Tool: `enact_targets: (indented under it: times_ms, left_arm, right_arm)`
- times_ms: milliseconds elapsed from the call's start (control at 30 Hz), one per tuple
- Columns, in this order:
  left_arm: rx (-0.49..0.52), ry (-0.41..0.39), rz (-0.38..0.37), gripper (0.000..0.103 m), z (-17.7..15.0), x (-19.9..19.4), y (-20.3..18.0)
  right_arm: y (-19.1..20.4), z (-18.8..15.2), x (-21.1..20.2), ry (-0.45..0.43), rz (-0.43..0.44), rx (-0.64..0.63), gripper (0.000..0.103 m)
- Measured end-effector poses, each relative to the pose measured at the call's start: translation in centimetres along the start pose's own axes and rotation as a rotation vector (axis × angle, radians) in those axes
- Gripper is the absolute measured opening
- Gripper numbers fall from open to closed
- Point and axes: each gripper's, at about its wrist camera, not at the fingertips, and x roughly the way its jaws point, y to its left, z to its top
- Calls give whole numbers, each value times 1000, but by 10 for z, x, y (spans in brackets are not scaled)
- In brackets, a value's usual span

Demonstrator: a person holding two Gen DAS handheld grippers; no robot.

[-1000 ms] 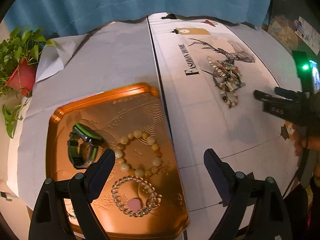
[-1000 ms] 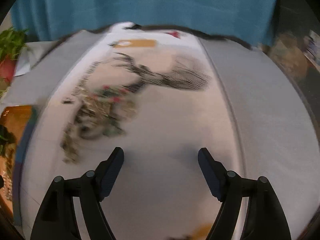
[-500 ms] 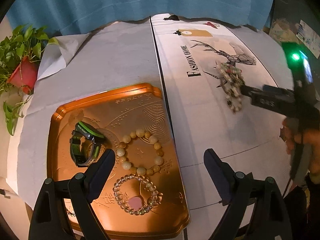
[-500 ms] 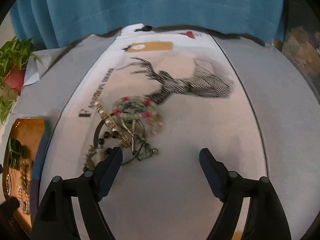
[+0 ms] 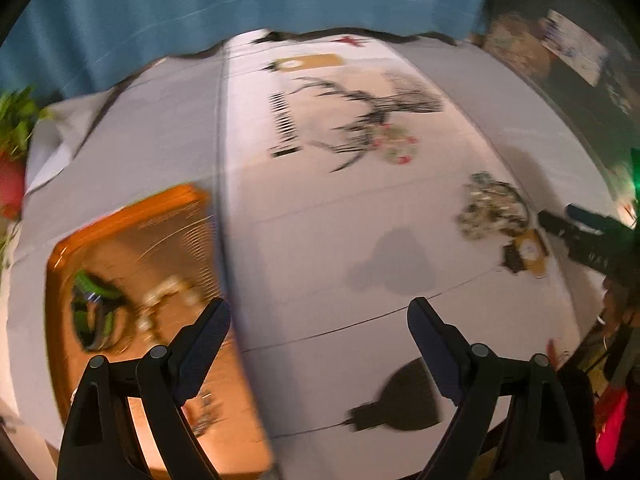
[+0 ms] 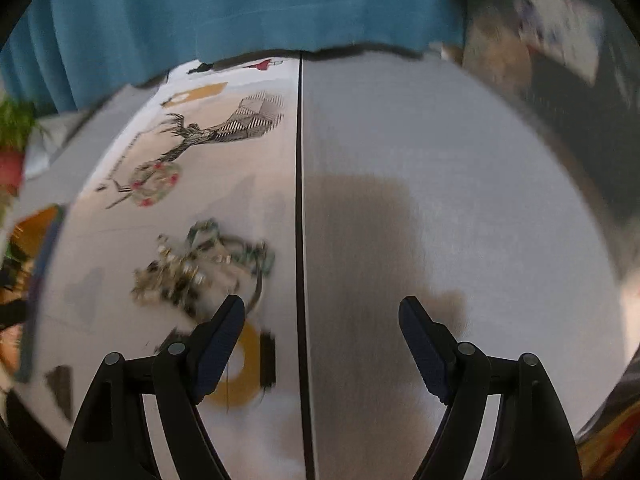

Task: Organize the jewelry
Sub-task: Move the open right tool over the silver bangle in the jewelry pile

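A tangled heap of jewelry (image 5: 492, 206) lies on the white printed tablecloth (image 5: 320, 208), right of centre; in the right wrist view the heap (image 6: 200, 264) lies just ahead of the left finger. A red-and-green bead bracelet (image 5: 398, 146) lies apart on the deer print, also in the right wrist view (image 6: 154, 183). An orange tray (image 5: 132, 220) at the left holds a green watch (image 5: 94, 312) and bead bracelets (image 5: 168, 294). My left gripper (image 5: 318, 332) is open and empty over the cloth beside the tray. My right gripper (image 6: 322, 326) is open and empty; it shows in the left wrist view (image 5: 576, 228) right beside the heap.
A potted plant with a red pot (image 5: 12, 168) stands at the table's left edge. A blue curtain (image 5: 240, 4) hangs behind the table. A grey cloth (image 6: 440, 200) covers the right part. Both views are blurred by motion.
The jewelry heap has been dragged toward the near right, leaving the red-and-green bracelet behind on the deer print. My left gripper has swung right, away from the tray. Both stayed open.
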Motion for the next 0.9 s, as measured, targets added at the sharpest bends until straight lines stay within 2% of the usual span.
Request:
enact_targets:
  times_ms: [200,300,367,400,467,500,567,600,633,700,733,800,900]
  left_arm:
    - [97,-37,-78,88,28,7,-46]
    - [263,-15,-145,89,34,20,-85]
    - [354,14,-119,90,34,35,-106]
    - [412,29,-78,90,37,50,-118]
    - [438,38,-20,90,47,69,-125]
    - [405,15,36,91,63,78,-124]
    - [233,-48,115,88,91,75,-102]
    - [121,-81,106,87,102,67,-86]
    - [18,-114,57,87,109,59,-69]
    - [-80,-130,-46,89,112,51,-47]
    - [-69,-103,-58,89,113,54,-44]
    - [-6,-58,-30,89,110,62,-46]
    - [63,-29,-27,89,102,66,-54]
  right_arm:
    - [-10,-18,2,-16,-24,-16,80]
    - [-8,-20,3,-20,-30,-36,81]
    - [-7,-19,5,-25,-31,-45,82]
    - [-6,-19,5,-28,-31,-48,83]
    - [-5,-18,7,-32,-31,-52,85]
    - [-5,-18,7,-34,-32,-56,85]
    - [-4,-17,7,-34,-31,-63,85]
    - [-4,-17,7,-34,-26,-61,85]
    - [-6,-18,6,-34,-20,-59,85]
    - [-9,-17,4,-39,12,-43,85]
    - [-10,-16,4,-43,31,-33,85]
    - [-11,-13,4,-55,70,-14,85]
    - [-2,-8,4,-71,119,-26,85]
